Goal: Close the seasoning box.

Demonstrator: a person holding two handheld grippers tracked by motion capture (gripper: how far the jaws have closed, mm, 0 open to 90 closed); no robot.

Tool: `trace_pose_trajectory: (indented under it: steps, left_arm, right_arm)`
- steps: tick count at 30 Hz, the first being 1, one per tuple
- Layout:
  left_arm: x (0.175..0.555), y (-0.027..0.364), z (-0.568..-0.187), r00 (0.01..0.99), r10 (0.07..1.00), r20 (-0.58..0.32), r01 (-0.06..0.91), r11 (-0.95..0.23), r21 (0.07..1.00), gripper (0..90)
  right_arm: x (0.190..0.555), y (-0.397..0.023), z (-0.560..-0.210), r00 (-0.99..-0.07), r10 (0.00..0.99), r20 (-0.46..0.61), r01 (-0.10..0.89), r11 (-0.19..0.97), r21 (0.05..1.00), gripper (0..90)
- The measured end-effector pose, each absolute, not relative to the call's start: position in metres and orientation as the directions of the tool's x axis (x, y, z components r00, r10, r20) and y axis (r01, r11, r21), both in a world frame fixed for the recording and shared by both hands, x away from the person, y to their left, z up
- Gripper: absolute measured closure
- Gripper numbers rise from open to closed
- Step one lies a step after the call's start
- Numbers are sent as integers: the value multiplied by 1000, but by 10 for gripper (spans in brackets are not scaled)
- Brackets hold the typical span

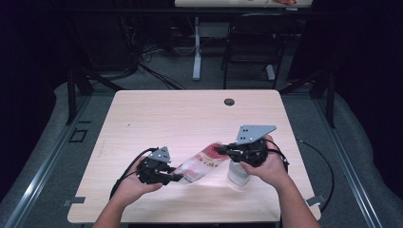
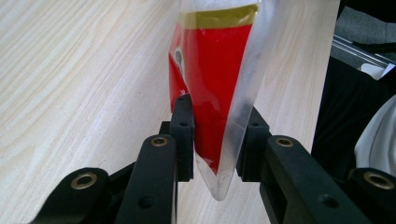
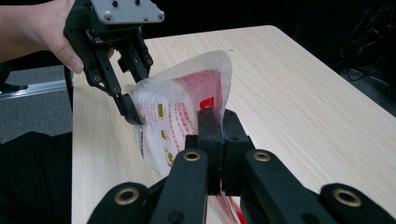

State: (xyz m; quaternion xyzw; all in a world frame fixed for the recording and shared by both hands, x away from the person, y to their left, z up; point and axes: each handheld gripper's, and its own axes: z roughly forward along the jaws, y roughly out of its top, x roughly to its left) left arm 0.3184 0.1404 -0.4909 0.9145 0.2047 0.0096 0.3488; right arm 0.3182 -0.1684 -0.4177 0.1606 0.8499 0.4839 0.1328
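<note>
Holding a red-and-white plastic pouch [image 1: 203,163] off the worktop [image 1: 190,114] between both grippers, near the front edge. Pinching the pouch's lower end in the left gripper [image 1: 177,177], seen in the left gripper view [image 2: 215,140] with the jaws pressed to either face of the clear sealed edge, red print and a gold band [image 2: 219,17] running up and away. Clamping the pouch's upper end in the right gripper [image 1: 221,150], jaws nearly meeting in the right gripper view [image 3: 218,122] with the film caught between them. Showing, farther along that same view, the left gripper [image 3: 133,116] gripping the pouch's far corner, a hand [image 3: 44,28] wrapped around its body and a grey plate [image 3: 127,10] on top. Standing just under the right hand [image 1: 266,164], a small whitish container [image 1: 237,173], too blurred to identify. Lying beyond the grippers, bare pale wood with a dark round grommet [image 1: 229,101] near the far edge. Sitting past the worktop, a black chair [image 1: 254,42] and a white table leg [image 1: 196,47] on grey floor.
</note>
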Motion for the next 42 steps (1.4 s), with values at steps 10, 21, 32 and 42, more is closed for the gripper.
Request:
trace_pose_trajectory:
  steps: [10,21,32,42]
  left_arm:
    - [319,140,-485,916,374,-147,377,-670,639,731]
    - [314,145,-474,912,388,-132,379,-675,633,732]
    - [314,148,-467,911,391,-129,379,-673,635,734]
    - [316,149,-456,913,389,-122,369,-660,654,735]
  right_arm:
    - [320,-173,-419,-908,415,-57,169,487,857,895]
    - [317,-174,-423,-899,432,-66,167,478,862,893]
    - [317,-179,-429,-898,437,-42,189,470,862,894]
    - [318,-186,-431,-892,452,-26,206,455,866,892]
